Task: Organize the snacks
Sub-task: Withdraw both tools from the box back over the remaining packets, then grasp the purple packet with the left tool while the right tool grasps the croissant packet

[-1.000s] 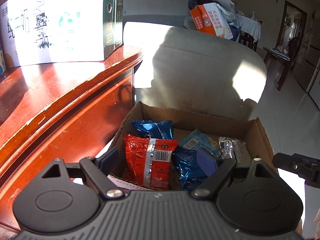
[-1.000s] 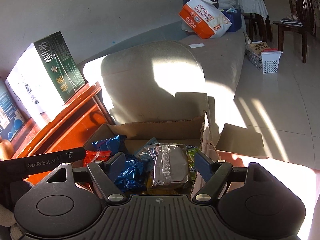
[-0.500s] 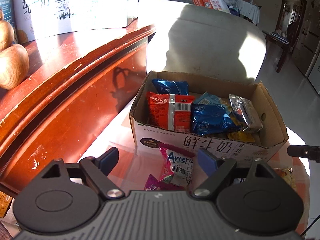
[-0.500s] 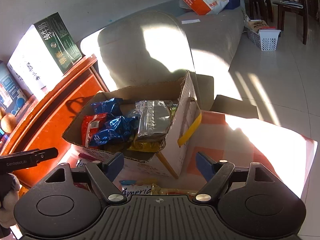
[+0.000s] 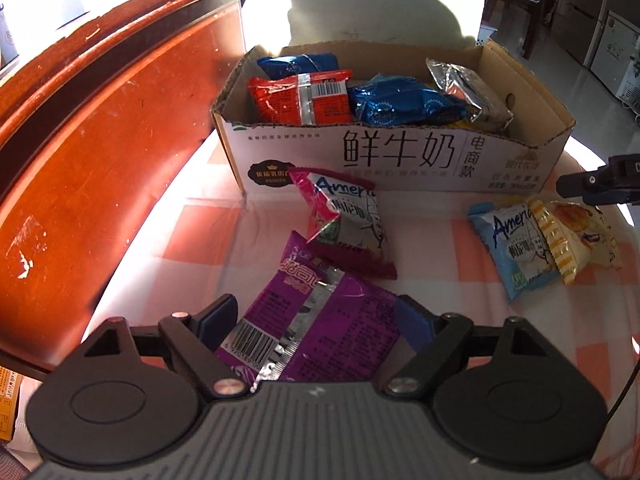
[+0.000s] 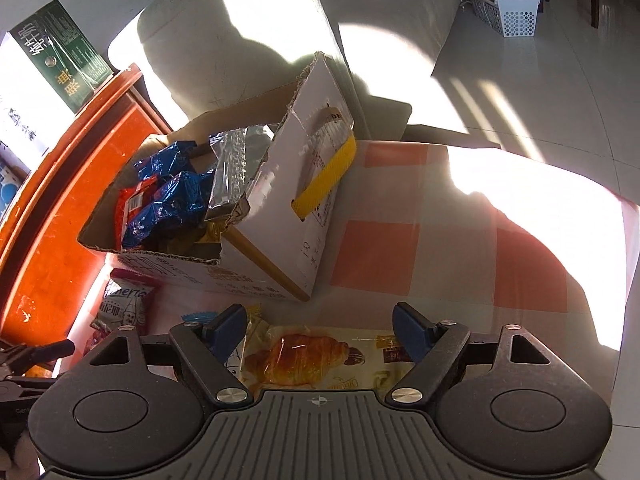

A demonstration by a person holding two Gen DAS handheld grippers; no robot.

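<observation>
Between the left tongs (image 5: 316, 318), low at the near edge of the checked tabletop (image 5: 440, 216), lies the purple snack pack (image 5: 320, 320); jaws wide, pads either side of it, not pressing as far as I can tell. Its long axis runs away from the tongs, slanting left toward the cardboard box (image 5: 392, 156) at the far edge. Pink-and-white pack (image 5: 344, 220) sits just beyond, between purple pack and box. Right of that: blue-and-white pack (image 5: 516, 248), overlapped by the croissant pack (image 6: 304, 356). Right tongs (image 6: 320, 328) stand wide over it, nothing gripped; its long axis lies crosswise, spanning pad to pad. Each hand is nearest its own pack, so likely two separate grabs.
</observation>
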